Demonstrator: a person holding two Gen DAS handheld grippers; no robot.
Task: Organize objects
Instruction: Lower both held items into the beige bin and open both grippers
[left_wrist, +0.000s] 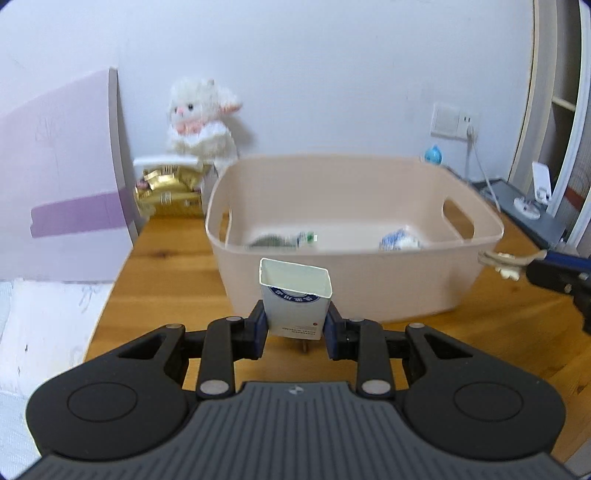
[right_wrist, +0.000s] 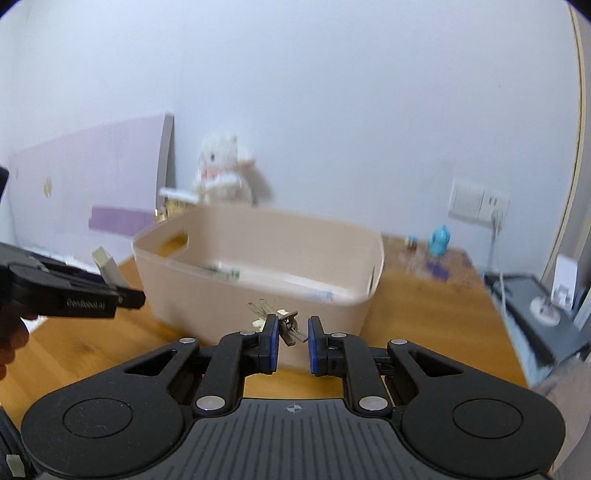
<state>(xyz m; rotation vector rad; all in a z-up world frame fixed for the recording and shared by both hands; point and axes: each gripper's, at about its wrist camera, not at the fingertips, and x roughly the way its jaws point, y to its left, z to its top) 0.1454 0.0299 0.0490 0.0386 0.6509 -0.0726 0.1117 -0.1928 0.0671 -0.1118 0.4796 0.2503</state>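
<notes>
While both tools hang before the bin, this is how things stand.
Left gripper (left_wrist: 294, 325): fingers (left_wrist: 258, 328) clenched on a small white box (left_wrist: 295, 295), held upright at lower centre.
Right gripper (right_wrist: 291, 341): fingers (right_wrist: 271, 338) parted around a small clip-like bundle (right_wrist: 286, 325); whether it is gripped, I cannot tell.
Beige bin (left_wrist: 354, 273): on the wooden counter (left_wrist: 166, 258), mid-frame, just beyond both grippers.
Inside the bin: two blurred items on the floor.
Plush lamb (left_wrist: 201, 118): upper left, against the wall behind the bin.
</notes>
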